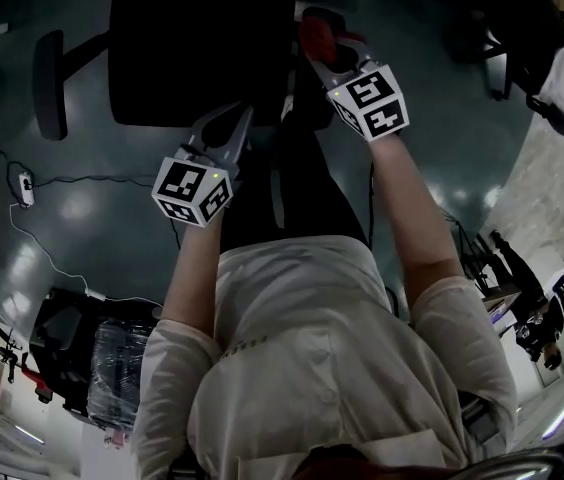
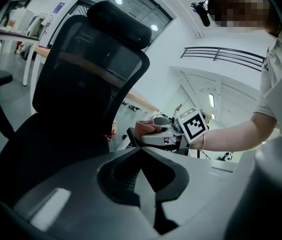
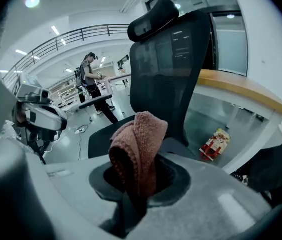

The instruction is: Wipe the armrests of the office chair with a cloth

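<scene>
**Supervisor:** Where's the cloth right now?

**Operator:** I have the cloth (image 3: 137, 144) in my right gripper (image 1: 314, 53). Its fingers (image 3: 216, 194) are pinching the reddish fold, and the bunched end sticks out past the tips. In the head view it sits at the right edge of the office chair (image 1: 202, 48), beside the seat. From my left gripper's camera the cloth looks pressed onto the front end of the armrest (image 2: 130, 135) on that side. I can't confirm the contact any closer than that.

**Supervisor:** And your left side?

**Operator:** My left gripper (image 1: 242, 116) hangs over the front edge of the seat, apart from the chair. Its fingers (image 2: 76, 184) are pressed together with nothing between them. It points across at the right gripper and the chair's mesh backrest (image 2: 91, 69).

**Supervisor:** What about the other armrest?

**Operator:** The other armrest (image 1: 50, 83) stands off the seat's left edge, well apart from both grippers, with nothing on it.

**Supervisor:** Anything around the chair?

**Operator:** There's a power strip (image 1: 25, 188) with its cable on the floor to the left. A red packet (image 3: 215, 143) lies on the floor behind the chair, under a wood-topped desk (image 3: 241, 91). A person (image 3: 88, 79) stands far back in the room.
</scene>
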`<state>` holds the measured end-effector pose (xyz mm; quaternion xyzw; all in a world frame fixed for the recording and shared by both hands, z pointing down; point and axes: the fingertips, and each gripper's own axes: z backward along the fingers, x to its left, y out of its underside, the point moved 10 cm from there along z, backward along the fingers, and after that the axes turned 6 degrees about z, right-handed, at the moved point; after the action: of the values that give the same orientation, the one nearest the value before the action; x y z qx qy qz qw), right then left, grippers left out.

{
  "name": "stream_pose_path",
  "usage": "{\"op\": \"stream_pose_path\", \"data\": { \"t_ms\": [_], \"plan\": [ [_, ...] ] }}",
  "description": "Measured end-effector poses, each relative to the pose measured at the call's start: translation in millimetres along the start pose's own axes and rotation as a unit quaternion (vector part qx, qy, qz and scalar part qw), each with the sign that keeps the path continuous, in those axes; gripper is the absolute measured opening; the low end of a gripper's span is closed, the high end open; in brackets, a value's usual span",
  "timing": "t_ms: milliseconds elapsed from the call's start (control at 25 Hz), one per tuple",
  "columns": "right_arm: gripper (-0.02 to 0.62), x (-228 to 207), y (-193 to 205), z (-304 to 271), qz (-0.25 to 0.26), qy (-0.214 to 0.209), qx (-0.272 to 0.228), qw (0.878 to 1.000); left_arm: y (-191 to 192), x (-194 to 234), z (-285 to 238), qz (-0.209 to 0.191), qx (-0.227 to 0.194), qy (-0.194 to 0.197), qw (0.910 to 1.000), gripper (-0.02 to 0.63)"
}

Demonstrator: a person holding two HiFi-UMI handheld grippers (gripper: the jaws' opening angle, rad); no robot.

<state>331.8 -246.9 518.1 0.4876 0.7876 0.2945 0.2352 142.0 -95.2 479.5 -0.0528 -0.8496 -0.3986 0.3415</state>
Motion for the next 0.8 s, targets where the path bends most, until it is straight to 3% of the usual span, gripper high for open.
{"op": "stream_pose_path", "data": {
  "t_ms": [360, 640, 800],
  "plan": [
    [0.049, 75.8, 27.9, 23.9, -0.022, 0.024, 0.001, 0.999, 33.9, -3.3, 40.6, -0.009, 0.025, 0.030, 0.9992, 0.017],
    [0.049, 141.4, 61.5, 46.8, -0.048, -0.007, -0.005, 0.999, 67.1, -8.4, 61.5, -0.013, 0.047, 0.040, 0.9980, 0.017],
    [0.049, 156.9, 70.8, 61.4, -0.077, -0.019, 0.043, 0.996, 58.0, -7.9, 58.9, -0.031, 0.055, 0.041, 0.9972, 0.017]
  ]
}}
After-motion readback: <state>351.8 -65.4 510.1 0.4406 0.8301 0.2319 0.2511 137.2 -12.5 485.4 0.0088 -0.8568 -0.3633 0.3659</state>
